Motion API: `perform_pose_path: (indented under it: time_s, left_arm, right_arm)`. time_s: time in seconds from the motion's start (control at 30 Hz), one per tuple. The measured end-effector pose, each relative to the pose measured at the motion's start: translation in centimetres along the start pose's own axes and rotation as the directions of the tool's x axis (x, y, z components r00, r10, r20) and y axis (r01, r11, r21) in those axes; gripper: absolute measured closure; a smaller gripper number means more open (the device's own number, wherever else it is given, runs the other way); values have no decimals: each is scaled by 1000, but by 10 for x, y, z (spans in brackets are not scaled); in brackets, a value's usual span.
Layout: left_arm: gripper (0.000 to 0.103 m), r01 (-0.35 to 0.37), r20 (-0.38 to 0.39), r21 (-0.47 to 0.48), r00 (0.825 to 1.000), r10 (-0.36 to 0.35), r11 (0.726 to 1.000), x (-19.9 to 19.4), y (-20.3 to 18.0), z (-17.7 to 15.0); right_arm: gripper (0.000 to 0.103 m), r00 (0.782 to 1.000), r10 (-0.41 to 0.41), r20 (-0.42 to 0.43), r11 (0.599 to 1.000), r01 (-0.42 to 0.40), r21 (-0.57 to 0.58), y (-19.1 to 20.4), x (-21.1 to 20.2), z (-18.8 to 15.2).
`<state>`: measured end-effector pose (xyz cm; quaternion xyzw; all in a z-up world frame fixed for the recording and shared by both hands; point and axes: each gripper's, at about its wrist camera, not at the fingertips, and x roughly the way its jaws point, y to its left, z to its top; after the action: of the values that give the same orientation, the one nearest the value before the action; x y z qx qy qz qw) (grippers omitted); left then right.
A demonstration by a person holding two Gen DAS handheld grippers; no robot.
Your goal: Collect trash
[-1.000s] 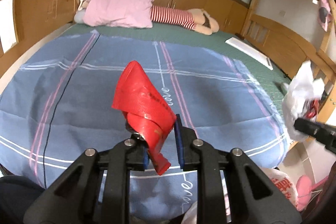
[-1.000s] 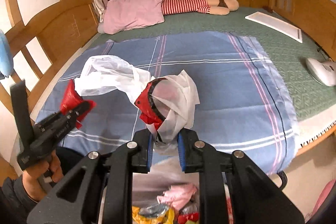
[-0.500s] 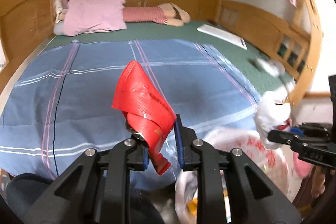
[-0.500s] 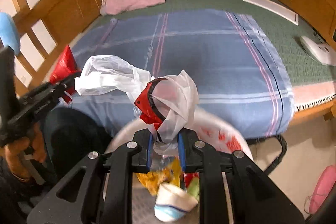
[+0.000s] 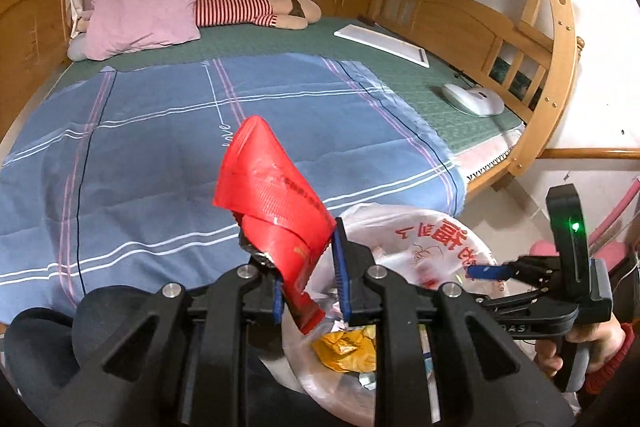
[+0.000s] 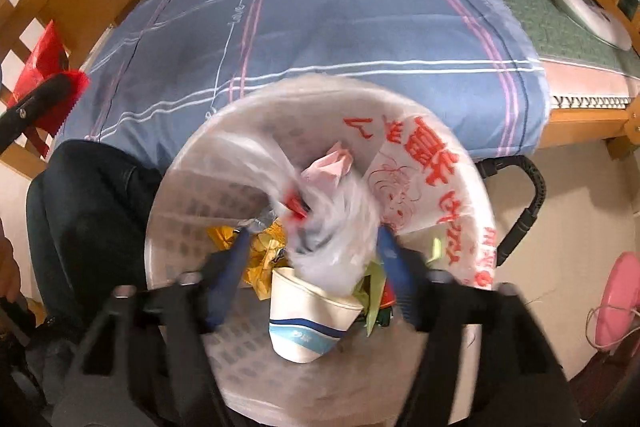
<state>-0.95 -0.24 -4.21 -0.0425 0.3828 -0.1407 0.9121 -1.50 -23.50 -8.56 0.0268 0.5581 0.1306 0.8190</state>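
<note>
My left gripper (image 5: 308, 287) is shut on a crumpled red wrapper (image 5: 268, 195), held above the bed's near edge just left of the trash bin (image 5: 424, 239). The bin is lined with a white bag with red print and holds a paper cup (image 6: 308, 319) and a yellow wrapper (image 6: 260, 255). My right gripper (image 6: 312, 251) points down into the bin (image 6: 168, 211), its jaws opening. A blurred white plastic bag (image 6: 332, 227) with a red scrap sits loose between them. The red wrapper (image 6: 44, 67) also shows at the far left of the right wrist view.
Behind the bin is a bed with a blue plaid sheet (image 5: 160, 147), a pink pillow (image 5: 140, 19), a striped plush doll (image 5: 256, 9) and a white device (image 5: 472, 99). A person's dark-trousered knee (image 6: 88, 203) is left of the bin. A pink fan (image 6: 620, 303) stands on the floor at right.
The right gripper has dropped over the bin and spread its jaws, so the white bag is no longer clamped. The left gripper has swung right towards the bin, still holding the red wrapper.
</note>
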Motion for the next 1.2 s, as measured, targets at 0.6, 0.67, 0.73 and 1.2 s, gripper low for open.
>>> perform_pose_path:
  time_s: [0.6,0.67,0.73,1.2]
  left_arm:
    - [19,103,-87,34,991,-100,994,6,-33,-12]
    - [14,25,-78,26,997,-23,999,1,-31,-12]
    - [11,-64,-62,10,996,64,998,-10,-28,-12]
    - [3,-276,30,-130,959,282,952,-68,2,7]
  right_arm:
    - [24,935,31,355,989,-80,126,-28,-97,19]
    - [21,931,-7,365,991,-42,124,-22,-103,19]
    - [17,922,-30,386,995,-10,102,-11,-109,18]
    - [7,915,-72,396,997,74,12,32,-108,15]
